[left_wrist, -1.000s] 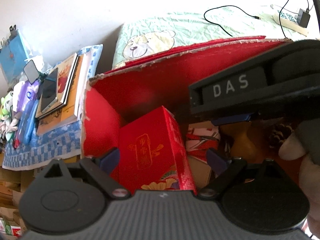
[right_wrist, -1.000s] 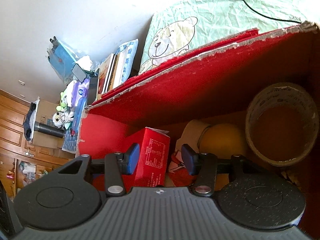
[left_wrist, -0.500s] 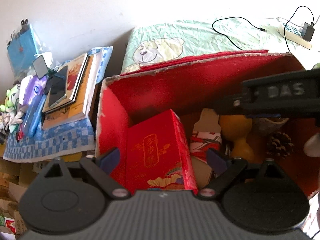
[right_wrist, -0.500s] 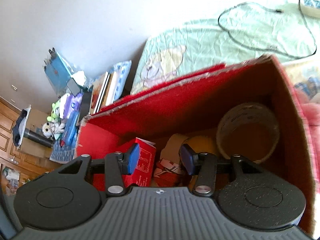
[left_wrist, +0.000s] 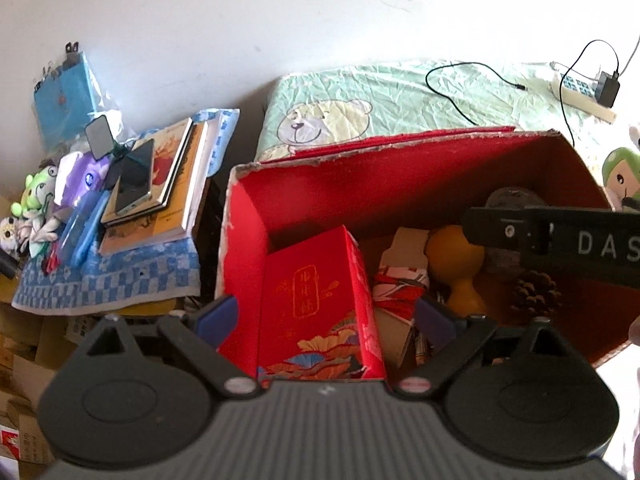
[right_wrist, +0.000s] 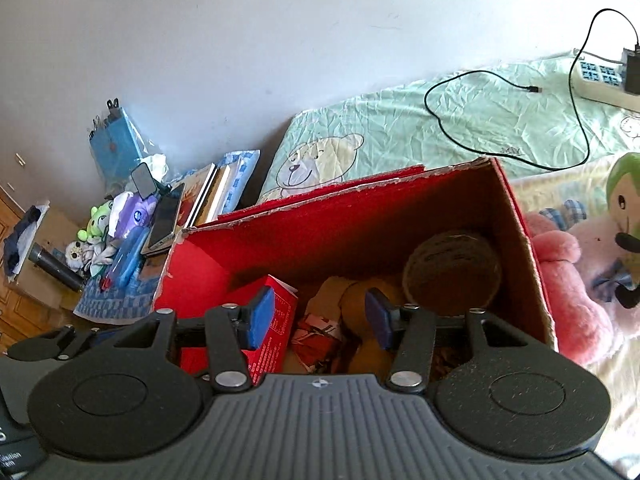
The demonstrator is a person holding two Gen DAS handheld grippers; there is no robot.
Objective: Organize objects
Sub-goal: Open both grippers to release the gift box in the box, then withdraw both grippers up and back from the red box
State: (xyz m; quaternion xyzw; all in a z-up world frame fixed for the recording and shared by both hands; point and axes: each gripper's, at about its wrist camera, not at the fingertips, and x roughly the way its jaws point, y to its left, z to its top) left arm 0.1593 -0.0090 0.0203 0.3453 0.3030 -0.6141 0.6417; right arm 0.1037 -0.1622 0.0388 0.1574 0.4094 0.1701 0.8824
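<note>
An open red cardboard box (left_wrist: 244, 240) (right_wrist: 188, 276) sits on the bed. Inside stand a red gift pack (left_wrist: 316, 292) (right_wrist: 276, 320), a yellow gourd (left_wrist: 456, 260) (right_wrist: 356, 300), a crumpled red-and-white wrapper (left_wrist: 396, 288) (right_wrist: 316, 332), a pine cone (left_wrist: 534, 292) and a tape roll (right_wrist: 452, 272). My left gripper (left_wrist: 326, 318) hovers open above the box's near edge, its fingers framing the red pack without touching it. The right gripper (right_wrist: 319, 317) is open and empty above the box; its black body (left_wrist: 560, 240) crosses the right side of the left wrist view.
Left of the box a stack of books with a phone (left_wrist: 136, 180) (right_wrist: 164, 220) lies on a blue checked cloth (left_wrist: 108, 280), beside small plush toys (left_wrist: 34, 200). Behind the box are a bear-print sheet (left_wrist: 360, 96), a black cable (right_wrist: 500, 120) and a power strip (right_wrist: 600, 80). Pink and green plush toys (right_wrist: 568, 280) lie to the right.
Both grippers have pulled back and up from the box, so more of the box and the room shows. The right gripper has slid rightward out of the box. Both stay open.
</note>
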